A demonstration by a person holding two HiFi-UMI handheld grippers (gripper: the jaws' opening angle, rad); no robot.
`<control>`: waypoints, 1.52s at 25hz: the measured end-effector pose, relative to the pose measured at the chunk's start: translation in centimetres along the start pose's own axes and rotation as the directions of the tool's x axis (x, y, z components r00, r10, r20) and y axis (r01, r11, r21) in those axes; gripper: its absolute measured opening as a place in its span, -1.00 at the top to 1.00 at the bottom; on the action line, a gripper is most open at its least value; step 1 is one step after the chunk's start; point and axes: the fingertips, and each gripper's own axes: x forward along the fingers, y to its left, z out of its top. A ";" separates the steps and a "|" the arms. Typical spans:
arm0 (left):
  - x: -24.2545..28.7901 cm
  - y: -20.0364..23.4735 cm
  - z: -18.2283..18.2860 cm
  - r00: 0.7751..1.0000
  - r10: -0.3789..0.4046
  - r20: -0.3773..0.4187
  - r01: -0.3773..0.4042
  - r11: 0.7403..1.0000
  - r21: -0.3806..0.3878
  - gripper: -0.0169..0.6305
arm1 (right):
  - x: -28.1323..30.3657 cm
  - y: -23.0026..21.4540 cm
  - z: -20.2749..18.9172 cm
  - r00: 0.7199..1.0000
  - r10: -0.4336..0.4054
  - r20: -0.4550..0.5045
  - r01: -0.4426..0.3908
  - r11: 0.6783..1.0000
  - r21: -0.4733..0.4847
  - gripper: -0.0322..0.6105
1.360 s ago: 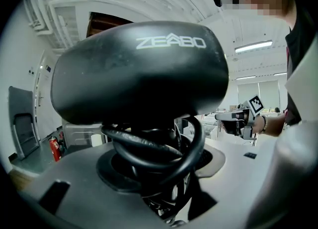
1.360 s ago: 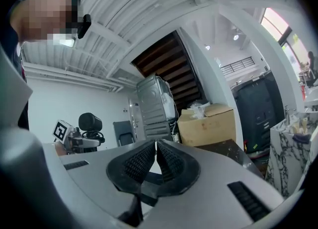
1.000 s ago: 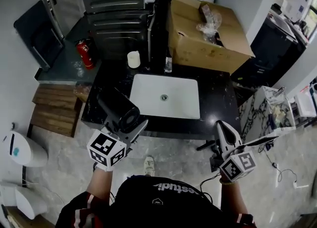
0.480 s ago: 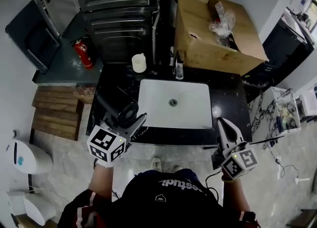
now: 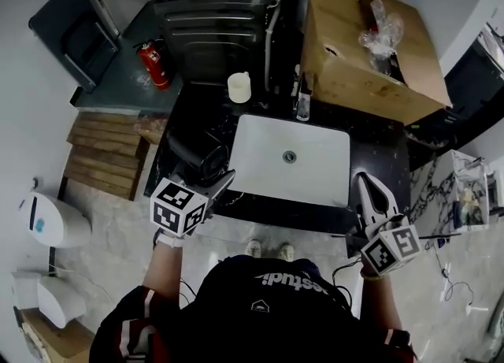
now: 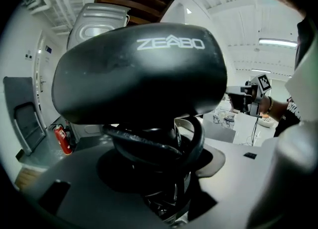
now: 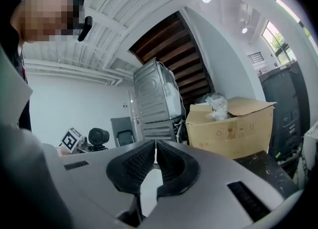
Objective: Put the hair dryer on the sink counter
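Black matte dryer (image 5: 195, 157) clamped in my left gripper (image 5: 214, 183), jaws wide round cord-wrapped handle, above dark glossy counter (image 5: 378, 161) at centre left, just beside white basin (image 5: 315, 168). Right gripper (image 5: 370, 196) at lower right, jaws together, empty.

Risks: rounded smooth barrel looks top-heavy. Released tilted, it could roll off near edge or slide into basin. Looped rubbery cord (image 6: 149, 143) may snag jaws on let-go. Polished stone likely slippery. Ribbed pads (image 7: 133, 166) on right gripper.
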 end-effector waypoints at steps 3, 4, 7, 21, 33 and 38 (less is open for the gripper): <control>1.4 1.1 -2.3 0.999 -0.004 -0.042 0.002 0.999 -0.050 0.10 | 0.3 -0.2 0.1 1.000 0.013 0.000 -0.013 1.000 -0.006 0.77; 2.0 1.7 -3.1 0.998 -0.004 -0.066 0.000 0.998 -0.063 0.10 | 0.4 -0.3 0.2 1.000 0.018 0.000 -0.018 1.000 -0.006 0.77; 3.8 3.5 -5.6 0.989 0.009 -0.148 -0.022 0.996 -0.086 0.10 | 0.7 -0.6 0.0 1.000 0.027 -0.008 -0.027 1.000 -0.003 0.77; 10.8 8.2 -13.1 0.937 0.014 -0.348 -0.095 0.971 -0.218 0.10 | 1.2 -2.1 -1.3 0.998 0.021 -0.059 -0.021 1.000 0.012 0.77; 13.4 10.9 -15.8 0.876 0.002 -0.481 -0.183 0.927 -0.329 0.07 | 1.8 -2.0 -2.5 0.995 0.024 -0.096 -0.022 0.999 0.023 0.77; 13.6 11.8 -16.9 0.848 -0.013 -0.530 -0.222 0.899 -0.377 0.04 | 1.8 -2.0 -2.4 0.996 0.020 -0.089 -0.018 0.999 0.026 0.77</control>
